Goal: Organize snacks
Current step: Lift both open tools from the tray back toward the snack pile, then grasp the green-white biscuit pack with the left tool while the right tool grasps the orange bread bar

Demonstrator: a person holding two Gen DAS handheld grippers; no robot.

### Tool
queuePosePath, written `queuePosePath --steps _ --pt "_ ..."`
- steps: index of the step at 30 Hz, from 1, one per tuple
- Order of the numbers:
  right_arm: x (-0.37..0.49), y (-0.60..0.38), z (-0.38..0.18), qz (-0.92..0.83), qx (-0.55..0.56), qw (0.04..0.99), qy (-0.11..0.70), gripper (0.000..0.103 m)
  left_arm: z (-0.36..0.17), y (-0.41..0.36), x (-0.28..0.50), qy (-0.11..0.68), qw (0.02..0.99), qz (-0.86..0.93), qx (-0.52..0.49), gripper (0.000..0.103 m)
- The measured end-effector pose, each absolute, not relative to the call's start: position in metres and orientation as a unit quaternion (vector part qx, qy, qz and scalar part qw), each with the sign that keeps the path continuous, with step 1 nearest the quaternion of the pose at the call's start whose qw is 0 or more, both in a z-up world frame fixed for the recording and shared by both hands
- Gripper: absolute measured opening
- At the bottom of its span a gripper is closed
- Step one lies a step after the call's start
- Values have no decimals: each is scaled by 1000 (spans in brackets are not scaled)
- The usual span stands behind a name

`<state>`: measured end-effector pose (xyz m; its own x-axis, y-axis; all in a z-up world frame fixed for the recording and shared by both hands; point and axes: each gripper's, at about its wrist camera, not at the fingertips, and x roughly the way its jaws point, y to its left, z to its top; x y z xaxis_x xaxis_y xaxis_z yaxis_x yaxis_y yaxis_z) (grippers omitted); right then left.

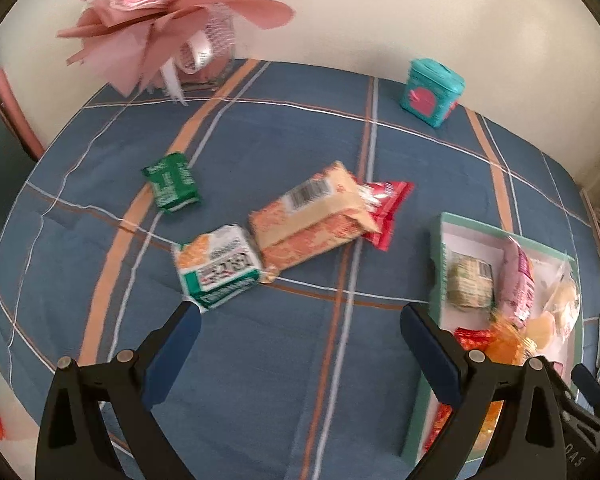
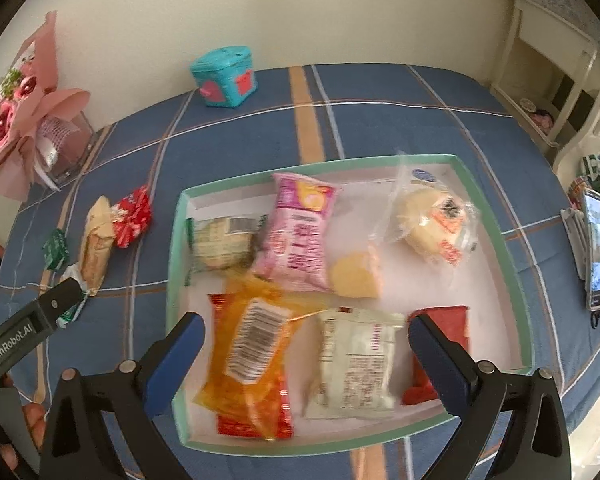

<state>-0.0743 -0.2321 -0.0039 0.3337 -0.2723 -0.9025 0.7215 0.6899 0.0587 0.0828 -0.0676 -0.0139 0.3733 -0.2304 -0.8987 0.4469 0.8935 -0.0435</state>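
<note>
Loose on the blue plaid cloth lie a green packet (image 1: 172, 182), a white-and-green packet (image 1: 216, 268), a long orange-patterned packet (image 1: 312, 216) and a red packet (image 1: 388, 208). My left gripper (image 1: 300, 316) hangs open above the cloth just in front of the white-and-green packet, with nothing between its fingers. My right gripper (image 2: 306, 324) stands open over the mint-rimmed tray (image 2: 176, 240). An orange packet (image 2: 252, 348) and a white packet (image 2: 356, 364) lie in the tray below its jaws, apart from the pads. The tray also holds a pink packet (image 2: 300, 240), a wrapped bun (image 2: 432, 224) and a red packet (image 2: 444, 344).
A teal tin (image 2: 224, 76) stands at the back of the table by the wall. A pink bouquet (image 1: 160, 20) stands at the back left. A phone (image 2: 596, 248) lies at the right edge, with white furniture beyond. The left gripper's black body (image 2: 40, 316) shows left of the tray.
</note>
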Motion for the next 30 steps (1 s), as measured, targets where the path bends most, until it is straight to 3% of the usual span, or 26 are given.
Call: queuePosePath --steps 18,25,30 --pt "-15 -174 -3 -239 206 815 486 103 -12 21 131 534 834 -138 25 100" --pt "47 -198 2 -221 219 821 479 103 -28 2 170 549 822 -146 32 100" --pt "60 -211 17 -205 253 822 468 103 -7 -12 193 543 826 -147 42 100"
